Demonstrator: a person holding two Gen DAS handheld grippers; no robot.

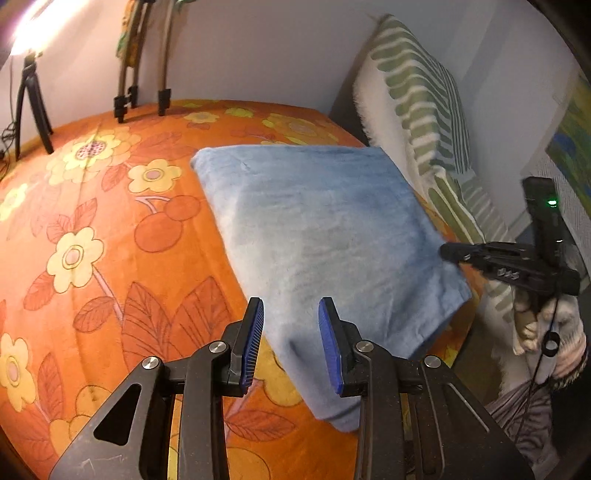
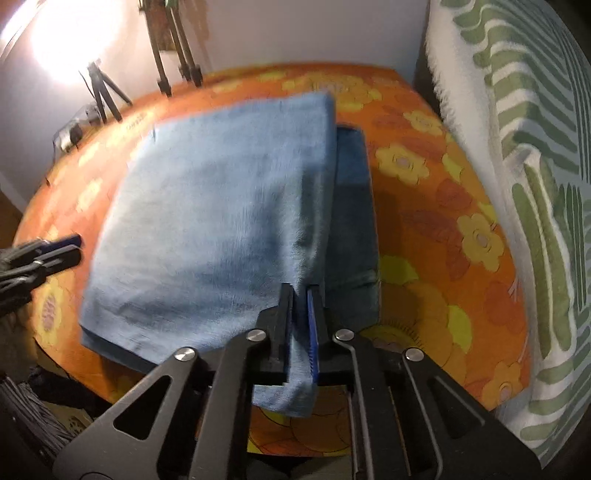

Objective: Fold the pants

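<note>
A lamp [image 1: 29, 33] at the far left burns out to a white glare in both views and casts warm light on the wall [image 1: 258, 48]. The rest is dim and slightly soft. The pants [image 2: 221, 221] look smeared by motion blur in the right wrist view. Fisheye bending curves the bedspread [image 1: 92, 221], and dark vignetting rings the corners.

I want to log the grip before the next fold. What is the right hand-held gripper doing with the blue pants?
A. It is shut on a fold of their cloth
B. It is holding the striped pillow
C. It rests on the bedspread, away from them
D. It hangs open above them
A: in the right wrist view the right hand-held gripper has its jaws almost together, with a fold of the blue pants pinched between them.
</note>
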